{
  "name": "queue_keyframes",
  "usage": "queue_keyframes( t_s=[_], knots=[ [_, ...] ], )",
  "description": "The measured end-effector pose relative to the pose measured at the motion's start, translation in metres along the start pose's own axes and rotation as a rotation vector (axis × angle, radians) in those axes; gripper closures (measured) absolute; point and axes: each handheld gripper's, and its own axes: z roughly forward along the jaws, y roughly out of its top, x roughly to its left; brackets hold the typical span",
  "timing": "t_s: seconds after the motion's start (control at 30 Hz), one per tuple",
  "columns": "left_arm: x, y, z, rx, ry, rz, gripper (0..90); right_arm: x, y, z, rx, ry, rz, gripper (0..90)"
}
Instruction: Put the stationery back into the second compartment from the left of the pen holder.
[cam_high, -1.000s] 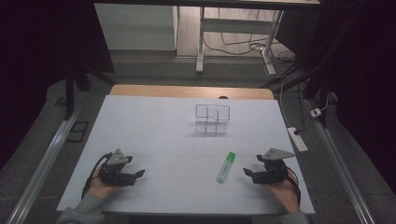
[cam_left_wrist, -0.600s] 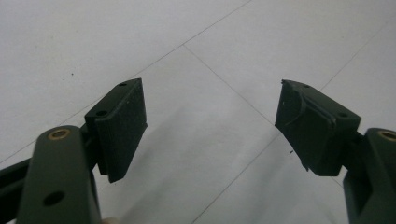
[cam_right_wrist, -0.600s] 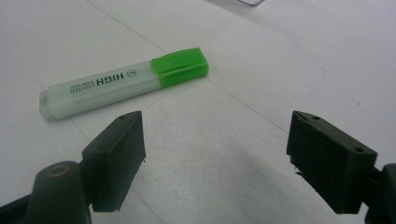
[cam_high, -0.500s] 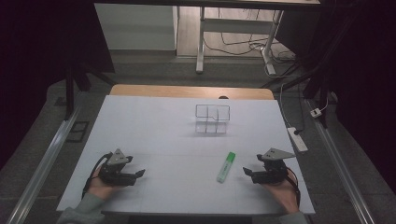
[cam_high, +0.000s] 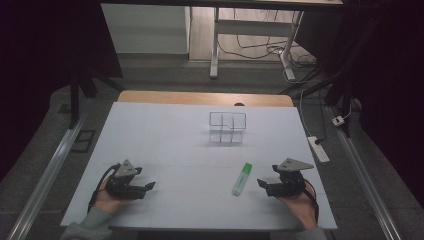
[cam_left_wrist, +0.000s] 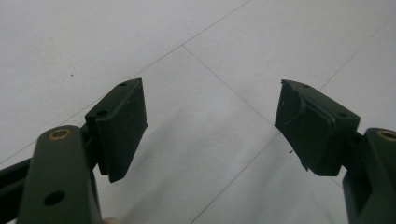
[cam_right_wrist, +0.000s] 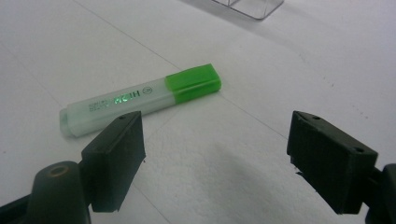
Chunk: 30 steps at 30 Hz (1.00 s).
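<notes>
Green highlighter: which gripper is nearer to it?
Right. The right gripper sits just to the right of the green highlighter, jaws open toward it, not touching. The left gripper rests open far across the table on its left.

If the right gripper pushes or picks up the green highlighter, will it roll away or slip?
The highlighter lies flat on the white table and its cap looks flat-sided, so it will probably slide rather than roll. Its plastic body looks smooth and stiff, so it may slip a little between the pads. It is likely light for the open right gripper.
</notes>
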Motion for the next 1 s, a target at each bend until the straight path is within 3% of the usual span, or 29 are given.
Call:
queue_keyframes(
  t_s=[0.17,0.5,0.63,1.0],
  knots=[
    [0.0,0.0,-0.001,-0.009,0.008,-0.006,24.8,0.006,0.002,0.002,-0.007,-0.007,0.008,18.4],
    [-0.001,0.0,-0.001,-0.005,0.009,0.003,24.8,0.011,0.01,0.003,0.031,-0.021,0.063,20.2],
    [-0.002,0.0,-0.001,-0.009,0.006,0.006,24.9,0.017,0.015,0.004,0.031,-0.086,0.076,21.7],
    [-0.003,0.001,0.001,-0.012,-0.003,0.013,25.0,0.023,0.032,0.001,0.063,-0.133,0.172,23.6]
  ],
)
